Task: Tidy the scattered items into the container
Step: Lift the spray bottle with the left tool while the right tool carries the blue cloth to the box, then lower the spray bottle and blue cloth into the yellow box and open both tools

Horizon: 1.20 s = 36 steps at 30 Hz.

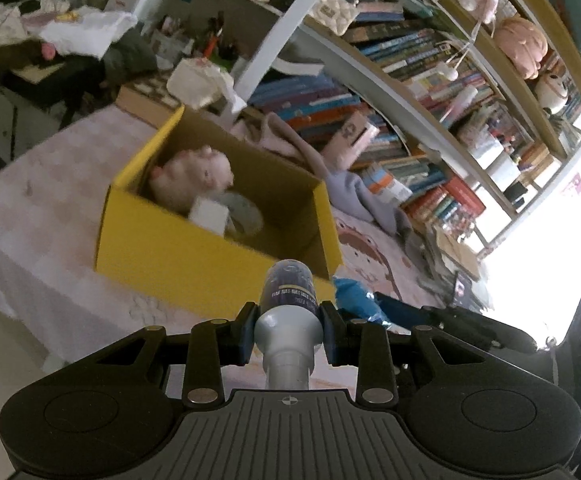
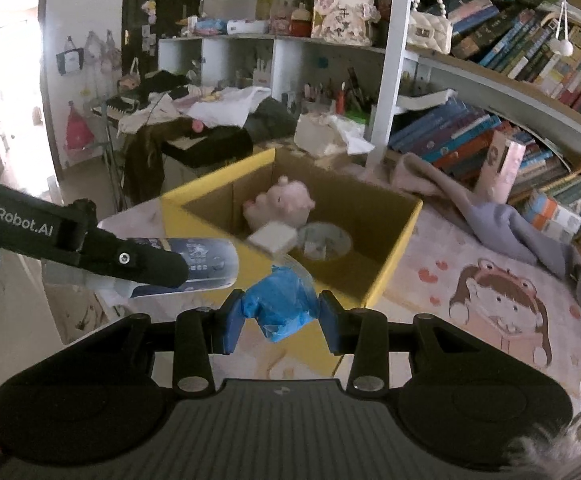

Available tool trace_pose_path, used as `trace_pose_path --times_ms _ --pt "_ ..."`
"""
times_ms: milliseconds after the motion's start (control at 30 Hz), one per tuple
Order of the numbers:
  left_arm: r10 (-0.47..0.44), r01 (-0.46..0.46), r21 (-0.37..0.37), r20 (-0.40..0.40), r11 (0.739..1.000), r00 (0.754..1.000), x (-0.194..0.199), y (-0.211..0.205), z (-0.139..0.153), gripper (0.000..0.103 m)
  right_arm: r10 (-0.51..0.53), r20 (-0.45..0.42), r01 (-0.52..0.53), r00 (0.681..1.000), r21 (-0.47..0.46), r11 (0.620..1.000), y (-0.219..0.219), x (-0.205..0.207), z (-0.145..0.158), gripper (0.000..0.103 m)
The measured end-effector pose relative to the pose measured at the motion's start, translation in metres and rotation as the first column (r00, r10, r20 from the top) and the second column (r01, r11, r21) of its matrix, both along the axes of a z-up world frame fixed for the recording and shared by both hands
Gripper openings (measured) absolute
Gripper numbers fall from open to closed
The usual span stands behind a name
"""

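A yellow cardboard box (image 1: 194, 256) (image 2: 386, 272) stands open on the pink bedspread, holding a pink plush toy (image 1: 190, 178) (image 2: 280, 204), a small white box (image 1: 210, 214) (image 2: 272, 238) and a round tin (image 1: 246, 216) (image 2: 326, 240). My left gripper (image 1: 289, 330) is shut on a dark-labelled bottle with a grey cap (image 1: 288, 300), held just short of the box's near wall; in the right wrist view that bottle (image 2: 202, 266) juts in from the left. My right gripper (image 2: 278, 316) is shut on a crumpled blue packet (image 2: 280, 304) (image 1: 354, 296) near the box's front corner.
A grey-pink garment (image 2: 486, 208) (image 1: 354, 184) lies beyond the box against low bookshelves (image 2: 530, 152) (image 1: 430, 92). A pink carton (image 2: 504, 168) leans on the books. A cluttered desk with clothes (image 2: 194, 120) stands behind the box. A cartoon print (image 2: 498, 304) covers the bedspread at right.
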State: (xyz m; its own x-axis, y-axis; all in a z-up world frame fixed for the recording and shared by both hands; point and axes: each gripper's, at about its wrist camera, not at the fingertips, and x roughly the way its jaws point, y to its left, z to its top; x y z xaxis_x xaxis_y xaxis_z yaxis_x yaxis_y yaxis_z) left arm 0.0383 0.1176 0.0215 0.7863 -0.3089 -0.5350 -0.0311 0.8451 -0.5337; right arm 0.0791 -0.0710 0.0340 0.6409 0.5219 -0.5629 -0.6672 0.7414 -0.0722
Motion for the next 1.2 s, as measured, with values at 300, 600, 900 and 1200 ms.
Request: trace_pose_path --times_ms 300,600,900,1200 --pt "0.017 -0.018 0.059 0.016 0.998 1.0 0.061 0.006 0.001 0.031 -0.005 0.001 0.005 1.0 0.015 1.0 0.013 0.075 0.007 0.037" --pt "0.0 0.003 0.126 -0.03 0.992 1.0 0.118 -0.007 -0.022 0.031 0.016 -0.109 -0.015 0.994 0.008 1.0 0.038 0.155 -0.002 0.037" --pt "-0.071 0.09 0.303 -0.074 0.949 0.995 0.147 -0.028 -0.039 0.031 0.034 -0.288 -0.039 0.957 -0.011 0.999 0.061 0.22 -0.03 0.037" --pt "-0.123 0.155 0.396 -0.106 0.905 0.987 0.158 -0.043 -0.05 0.031 0.073 -0.37 -0.114 0.926 -0.091 0.989 0.094 0.244 -0.051 0.037"
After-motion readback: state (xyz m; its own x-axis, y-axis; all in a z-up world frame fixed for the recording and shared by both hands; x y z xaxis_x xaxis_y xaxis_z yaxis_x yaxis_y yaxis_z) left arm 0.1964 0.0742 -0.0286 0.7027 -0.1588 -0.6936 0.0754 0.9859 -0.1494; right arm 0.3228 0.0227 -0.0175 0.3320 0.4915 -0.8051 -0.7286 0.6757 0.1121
